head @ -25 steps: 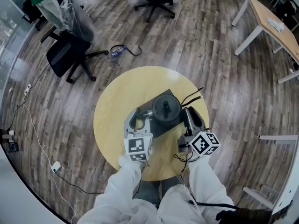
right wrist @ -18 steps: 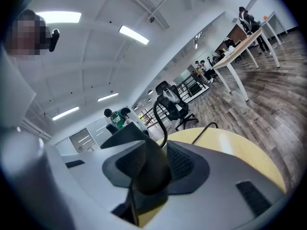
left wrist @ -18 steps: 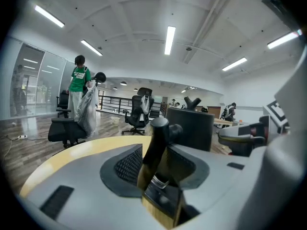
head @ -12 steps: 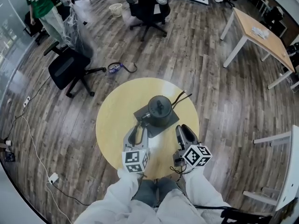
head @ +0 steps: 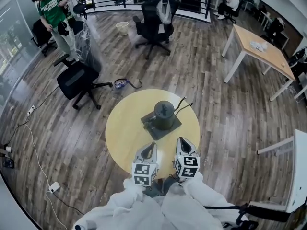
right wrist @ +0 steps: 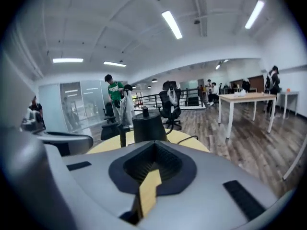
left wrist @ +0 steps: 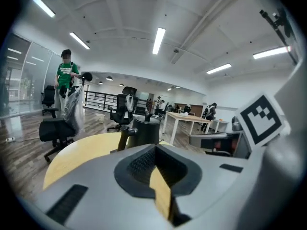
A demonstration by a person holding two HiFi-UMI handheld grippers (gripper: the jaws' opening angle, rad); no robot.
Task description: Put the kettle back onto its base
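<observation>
Since the left gripper (head: 151,145) has just been closing and its jaws now meet with nothing between them, it plays no part in holding anything; it hangs over the near edge of the round pale-yellow wooden table (head: 122,133), well short of the load. Ahead of it and a little to its right, roughly midway between the two grippers, the dark grey metal kettle (head: 164,114) with a knobbed lid stands upright on its flat dark square base (head: 150,127). A thin black cord (head: 187,105) trails from there toward the table's far right edge. In the left gripper view a brownish handle (left wrist: 121,138) shows on the kettle's left flank, the side nearer this gripper. Right of that, the right gripper (head: 181,140) has likewise just been closing and is pinched fully together, empty, just beside its partner and apart from the kettle. By my reading the placing step is finished: the kettle looks seated and nothing grips it. What follows probably calls only for a check that the body sits square and centred on the base, with a light nudge from a closed tip if it looks off; otherwise both grippers need only avoid the cord.
</observation>
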